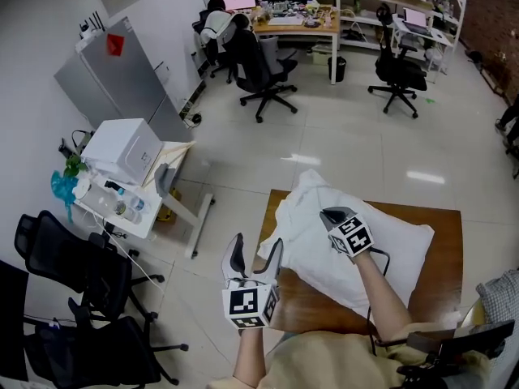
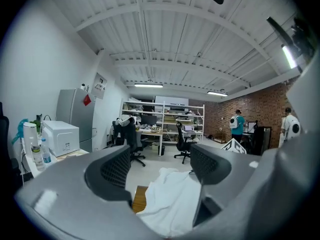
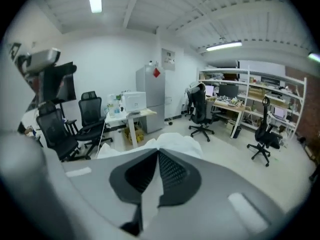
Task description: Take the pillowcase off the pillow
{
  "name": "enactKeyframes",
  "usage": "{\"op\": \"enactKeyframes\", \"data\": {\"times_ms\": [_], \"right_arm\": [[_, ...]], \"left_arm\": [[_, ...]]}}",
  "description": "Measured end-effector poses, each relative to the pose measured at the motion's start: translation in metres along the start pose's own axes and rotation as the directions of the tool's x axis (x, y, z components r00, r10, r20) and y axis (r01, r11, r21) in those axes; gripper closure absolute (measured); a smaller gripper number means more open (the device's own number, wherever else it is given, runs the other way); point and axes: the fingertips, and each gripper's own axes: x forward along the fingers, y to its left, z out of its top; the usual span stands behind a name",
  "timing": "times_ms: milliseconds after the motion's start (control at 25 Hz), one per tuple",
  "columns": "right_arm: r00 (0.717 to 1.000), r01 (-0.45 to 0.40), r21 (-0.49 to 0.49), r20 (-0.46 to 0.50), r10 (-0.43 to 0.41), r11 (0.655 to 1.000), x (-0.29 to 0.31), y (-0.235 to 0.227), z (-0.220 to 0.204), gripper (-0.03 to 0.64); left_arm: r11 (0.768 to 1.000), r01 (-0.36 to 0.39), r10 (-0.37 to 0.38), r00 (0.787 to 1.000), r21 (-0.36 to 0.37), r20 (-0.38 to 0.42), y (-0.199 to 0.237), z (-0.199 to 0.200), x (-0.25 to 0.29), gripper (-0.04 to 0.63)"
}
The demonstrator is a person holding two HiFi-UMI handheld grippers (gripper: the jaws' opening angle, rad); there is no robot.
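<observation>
Pillowcase (image 1: 308,191) cloth was pinched between the closed jaws of the right gripper (image 1: 332,215), at the far left end of the white pillow (image 1: 397,245) lying on the brown table (image 1: 442,259). Beside the table's near left edge, the left gripper (image 1: 255,251) hovered with jaws apart and empty.

No legible text or signs

right gripper (image 3: 158,155), jaws pinching white pillowcase (image 3: 173,141)
</observation>
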Motion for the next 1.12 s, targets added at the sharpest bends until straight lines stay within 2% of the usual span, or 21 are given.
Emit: {"op": "enactKeyframes", "data": {"times_ms": [160, 320, 440, 560, 720, 800, 920, 1120], "right_arm": [[0.989, -0.011, 0.021, 0.146, 0.008, 1.0, -0.054, 0.022, 0.052, 0.617], [0.954, -0.023, 0.065, 0.301, 0.002, 0.998, -0.117, 0.032, 0.086, 0.617], [0.901, -0.047, 0.15, 0.432, -0.023, 0.988, -0.175, 0.028, 0.106, 0.617], [0.833, -0.063, 0.215, 0.549, -0.067, 0.974, -0.24, 0.019, 0.126, 0.617], [0.748, -0.025, 0.227, 0.65, -0.133, 0.974, -0.319, 0.009, 0.137, 0.617], [0.715, 0.01, 0.219, 0.68, -0.16, 0.976, -0.354, 0.006, 0.134, 0.617], [0.665, 0.058, 0.229, 0.717, -0.208, 0.972, -0.4, 0.002, 0.126, 0.617], [0.589, 0.113, 0.319, 0.742, -0.322, 0.941, -0.455, -0.006, 0.104, 0.617]], "left_arm": [[0.999, 0.045, -0.045, 0.999, -0.01, 0.024, 0.001, 0.011, -0.007, 0.229], [0.996, 0.086, -0.085, 0.995, -0.017, 0.057, -0.006, 0.02, -0.016, 0.229], [0.993, 0.116, -0.112, 0.99, -0.038, 0.088, -0.013, 0.039, -0.024, 0.229], [0.988, 0.146, -0.14, 0.984, -0.043, 0.114, -0.02, 0.059, -0.029, 0.229], [0.976, 0.212, -0.203, 0.97, -0.051, 0.136, -0.039, 0.075, -0.033, 0.229], [0.96, 0.268, -0.254, 0.955, -0.076, 0.154, -0.055, 0.085, -0.037, 0.229], [0.92, 0.373, -0.348, 0.919, -0.123, 0.187, -0.085, 0.11, -0.045, 0.229], [0.856, 0.509, -0.48, 0.846, -0.086, 0.231, -0.129, 0.147, -0.052, 0.229]]}}
